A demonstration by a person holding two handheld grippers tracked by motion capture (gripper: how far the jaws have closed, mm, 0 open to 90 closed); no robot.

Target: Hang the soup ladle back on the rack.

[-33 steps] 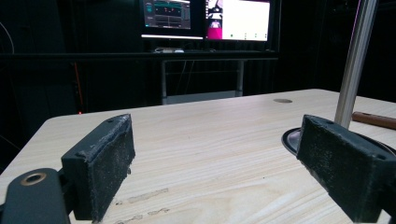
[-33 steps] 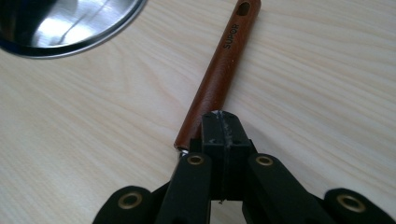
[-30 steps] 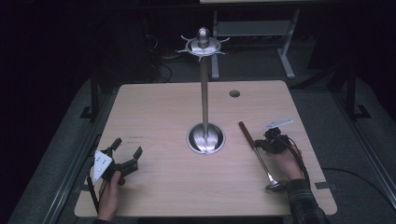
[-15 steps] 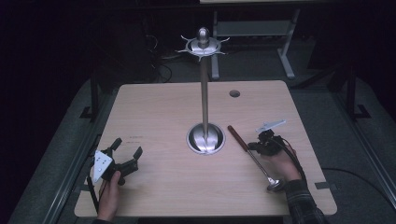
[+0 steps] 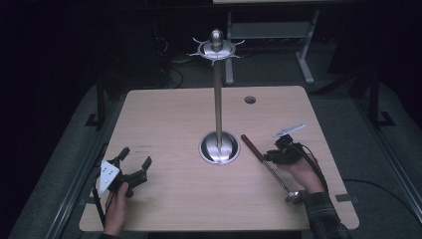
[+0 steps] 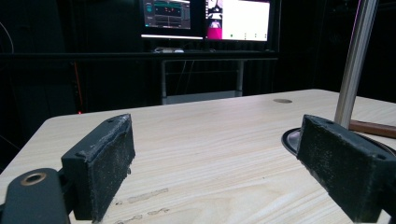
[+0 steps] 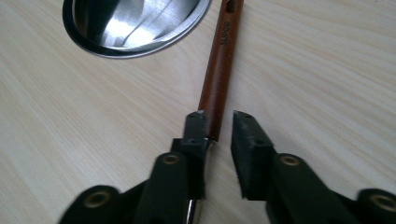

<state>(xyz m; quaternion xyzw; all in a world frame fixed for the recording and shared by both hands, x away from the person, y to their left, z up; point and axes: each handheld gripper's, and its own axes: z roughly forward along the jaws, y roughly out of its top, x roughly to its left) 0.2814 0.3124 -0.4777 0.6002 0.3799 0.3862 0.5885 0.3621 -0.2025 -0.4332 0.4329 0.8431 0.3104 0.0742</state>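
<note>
A metal stand (image 5: 218, 99) rises from a round base (image 5: 219, 148) at the table's middle, with a hooked crown (image 5: 217, 48) on top. Right of the base lies a ladle with a brown wooden handle (image 5: 251, 148) and a metal bowl (image 5: 294, 195) near the front edge. My right gripper (image 5: 271, 157) straddles the handle (image 7: 219, 70) where it meets the metal shaft. The jaws stand slightly open: the left one touches the wood, the right one shows a gap. My left gripper (image 5: 135, 157) rests wide open at the front left, holding nothing (image 6: 215, 126); the pole (image 6: 355, 56) stands to its right.
A round cable hole (image 5: 250, 99) sits at the table's far right. Bare wood (image 5: 169, 119) stretches between the left gripper and the stand. Lit monitors (image 6: 205, 16) and a desk frame (image 5: 268, 30) stand beyond the far edge.
My right gripper has moved left toward the stand base, and the ladle's handle end has swung left with it while the bowl stayed put. The left gripper has not moved.
</note>
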